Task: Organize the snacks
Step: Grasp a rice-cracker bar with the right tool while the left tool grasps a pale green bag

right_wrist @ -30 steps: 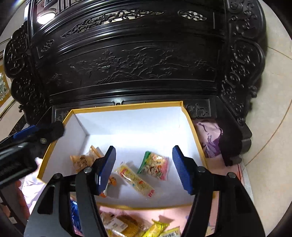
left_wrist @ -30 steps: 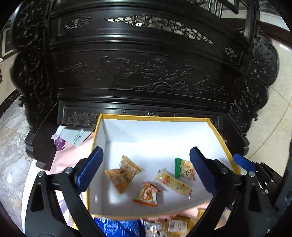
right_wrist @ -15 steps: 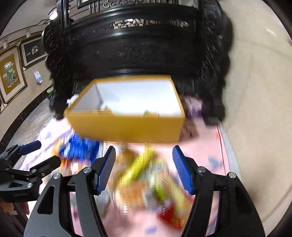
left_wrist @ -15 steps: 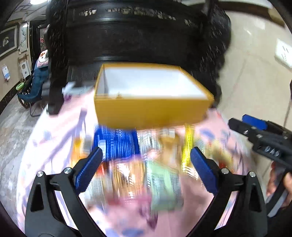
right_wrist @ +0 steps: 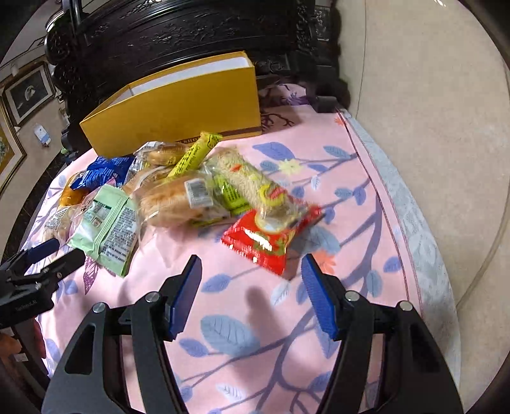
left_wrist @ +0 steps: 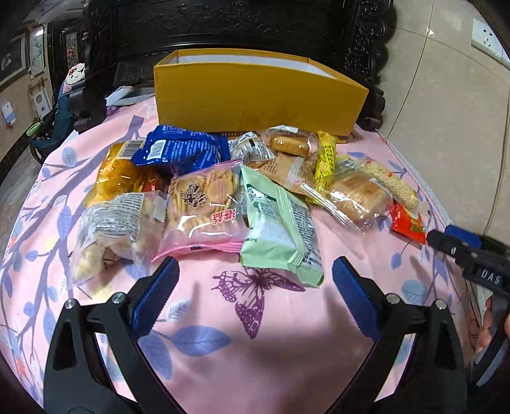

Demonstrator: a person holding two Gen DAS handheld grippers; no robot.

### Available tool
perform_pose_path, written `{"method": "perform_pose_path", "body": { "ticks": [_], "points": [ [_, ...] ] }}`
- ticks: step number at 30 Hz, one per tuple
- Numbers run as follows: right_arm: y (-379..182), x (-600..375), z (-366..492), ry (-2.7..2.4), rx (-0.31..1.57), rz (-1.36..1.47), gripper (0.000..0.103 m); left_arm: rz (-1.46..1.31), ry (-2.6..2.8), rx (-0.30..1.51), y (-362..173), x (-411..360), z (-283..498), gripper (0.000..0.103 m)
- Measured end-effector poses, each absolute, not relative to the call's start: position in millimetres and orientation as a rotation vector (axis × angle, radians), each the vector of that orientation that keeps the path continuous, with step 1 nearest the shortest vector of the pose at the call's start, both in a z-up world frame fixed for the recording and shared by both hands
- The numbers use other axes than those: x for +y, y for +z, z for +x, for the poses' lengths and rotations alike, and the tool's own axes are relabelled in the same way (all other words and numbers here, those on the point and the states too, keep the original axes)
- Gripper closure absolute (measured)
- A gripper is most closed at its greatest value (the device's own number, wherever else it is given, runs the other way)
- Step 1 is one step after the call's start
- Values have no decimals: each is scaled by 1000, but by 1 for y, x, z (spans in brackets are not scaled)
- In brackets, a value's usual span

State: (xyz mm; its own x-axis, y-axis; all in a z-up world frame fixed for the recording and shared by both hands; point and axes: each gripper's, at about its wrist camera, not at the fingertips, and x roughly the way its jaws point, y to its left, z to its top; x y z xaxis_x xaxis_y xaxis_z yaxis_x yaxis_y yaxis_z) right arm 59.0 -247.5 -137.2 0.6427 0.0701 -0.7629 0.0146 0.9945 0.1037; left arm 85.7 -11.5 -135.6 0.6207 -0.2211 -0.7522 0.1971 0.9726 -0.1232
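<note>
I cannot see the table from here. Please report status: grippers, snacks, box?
Left gripper open, empty. Right gripper open, empty, facing red packet. Snacks piled on cloth before yellow box. Nothing blocking.

This looks like a room in a home. A big dark carved wood cabinet fills the top of the left wrist view. Framed pictures hang on the wall at the upper left. A white wall plug sits at the upper right, on a pale tiled wall. The table wears a pink cloth with purple butterflies and blue leaves. Snack packs lie in a pile on it, near a yellow box.
</note>
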Motion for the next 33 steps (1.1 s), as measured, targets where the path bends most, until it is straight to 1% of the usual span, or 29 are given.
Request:
{"method": "perform_pose_path", "body": {
  "ticks": [7,10,12,18,19,22,27,33],
  "points": [
    [-130,-250,113,41,849,20,37,-8,-230,904,-146,-25,102,5],
    [-137,-251,136,43,868,-3,37,12,-222,916,-151,-32,109,4],
    [-145,-251,149,61,902,-6,37,27,-214,913,-152,-37,112,2],
    [-160,-254,168,100,940,12,37,66,-184,908,-156,-46,121,2],
    [-161,-255,170,107,945,19,40,74,-177,906,-157,-48,122,2],
    [-166,-257,173,168,971,97,72,103,-157,903,-159,-54,123,2],
    [-164,-237,155,191,977,100,72,138,-158,905,-162,-63,118,2],
    [-164,-224,130,186,953,110,72,91,-168,899,-164,-63,123,4]
  ]
}}
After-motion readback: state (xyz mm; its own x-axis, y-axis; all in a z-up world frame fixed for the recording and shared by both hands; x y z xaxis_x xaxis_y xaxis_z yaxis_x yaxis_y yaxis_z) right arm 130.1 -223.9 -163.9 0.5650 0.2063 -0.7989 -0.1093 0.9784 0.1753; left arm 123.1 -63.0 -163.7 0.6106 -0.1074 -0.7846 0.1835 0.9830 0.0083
